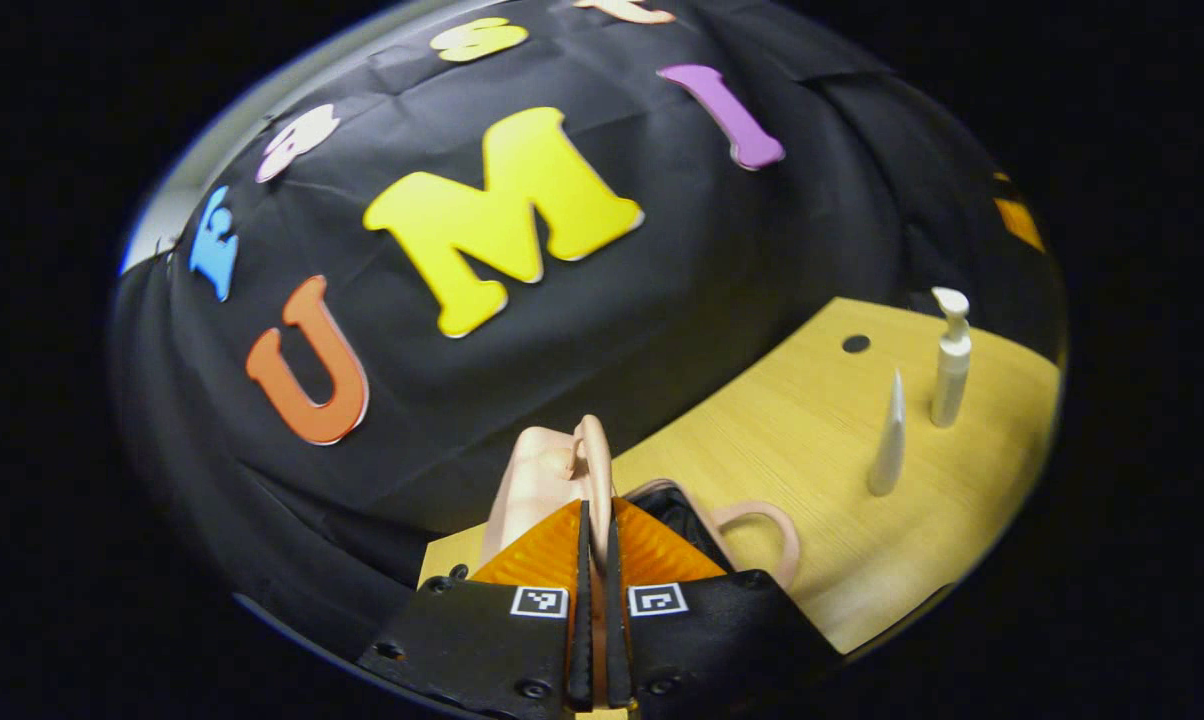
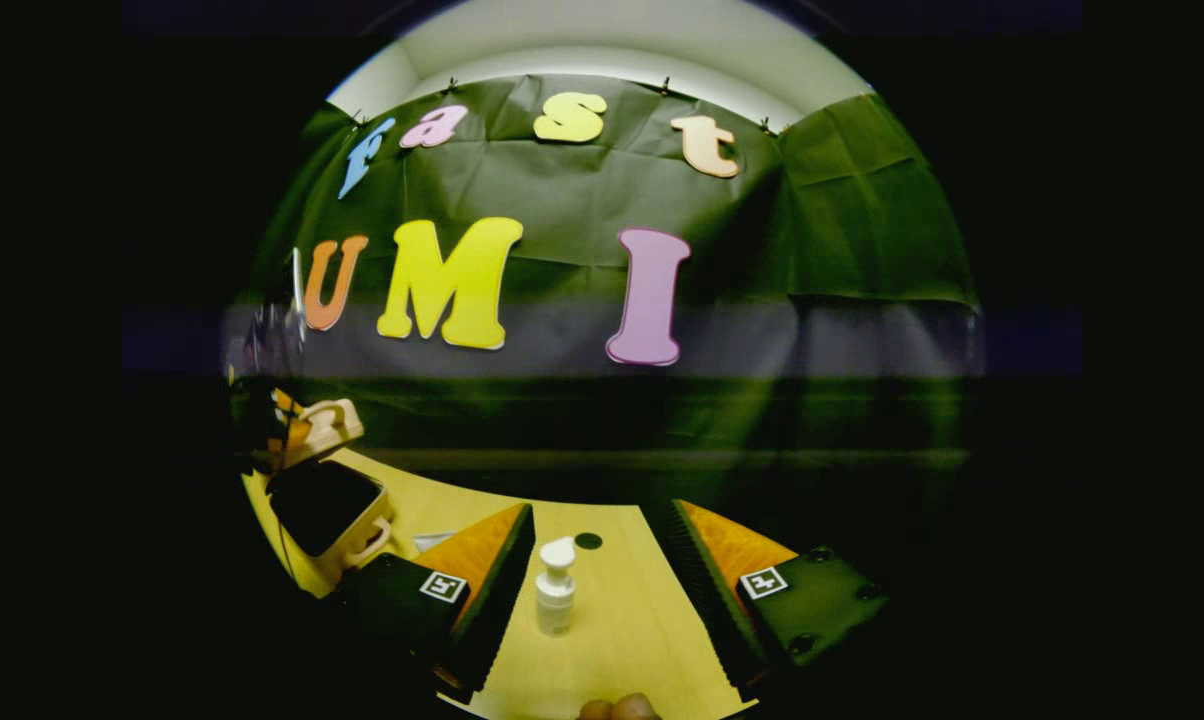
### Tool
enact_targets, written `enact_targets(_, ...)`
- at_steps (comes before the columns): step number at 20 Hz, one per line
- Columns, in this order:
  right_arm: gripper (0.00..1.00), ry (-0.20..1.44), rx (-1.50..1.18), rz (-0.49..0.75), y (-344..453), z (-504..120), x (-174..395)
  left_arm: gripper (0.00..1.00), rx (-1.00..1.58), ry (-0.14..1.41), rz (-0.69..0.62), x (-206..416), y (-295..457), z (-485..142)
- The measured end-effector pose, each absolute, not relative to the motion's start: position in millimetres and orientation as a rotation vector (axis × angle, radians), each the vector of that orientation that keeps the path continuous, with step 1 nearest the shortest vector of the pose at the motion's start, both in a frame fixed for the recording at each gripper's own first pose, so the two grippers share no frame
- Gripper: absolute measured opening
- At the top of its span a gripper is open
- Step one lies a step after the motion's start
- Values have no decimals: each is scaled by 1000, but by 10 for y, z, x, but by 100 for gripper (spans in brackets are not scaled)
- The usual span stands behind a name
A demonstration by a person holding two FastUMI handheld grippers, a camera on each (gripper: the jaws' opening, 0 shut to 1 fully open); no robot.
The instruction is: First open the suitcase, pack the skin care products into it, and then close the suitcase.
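Above table (image 1: 822, 470), left gripper (image 1: 596, 520) pinches suitcase (image 1: 547, 480) lid; right gripper (image 2: 592, 560) spread around pump bottle (image 2: 555, 590).

The small pale-pink suitcase (image 2: 327, 500) stands open on the wooden table, its lid (image 1: 552, 475) raised upright and its dark inside showing; a curved handle (image 1: 762, 535) sticks out at its side; a white pump bottle (image 1: 950, 360) stands upright well apart from it; a white tapered tube (image 1: 889, 440) stands upright just beside the bottle.
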State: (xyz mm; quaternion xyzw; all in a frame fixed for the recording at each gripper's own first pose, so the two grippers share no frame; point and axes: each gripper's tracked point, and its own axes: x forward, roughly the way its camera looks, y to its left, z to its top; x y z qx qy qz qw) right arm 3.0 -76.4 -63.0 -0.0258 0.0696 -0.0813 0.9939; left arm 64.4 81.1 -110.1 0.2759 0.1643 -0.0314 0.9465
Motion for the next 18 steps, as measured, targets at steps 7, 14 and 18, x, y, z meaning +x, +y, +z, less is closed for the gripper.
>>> enact_targets(7, 80, 131, -108, -68, -232, -438, 172, 6, 325, 193, 155, 286, 2480, -437)
enact_targets(14, 80, 172, -173, -66, 110, -455, 256, 6, 102, 240, 288, 296, 4041, -1226)
enact_targets(18, 80, 195, -203, -58, 344, -443, 222, 7, -80, 369, 352, 535, 4456, -1979)
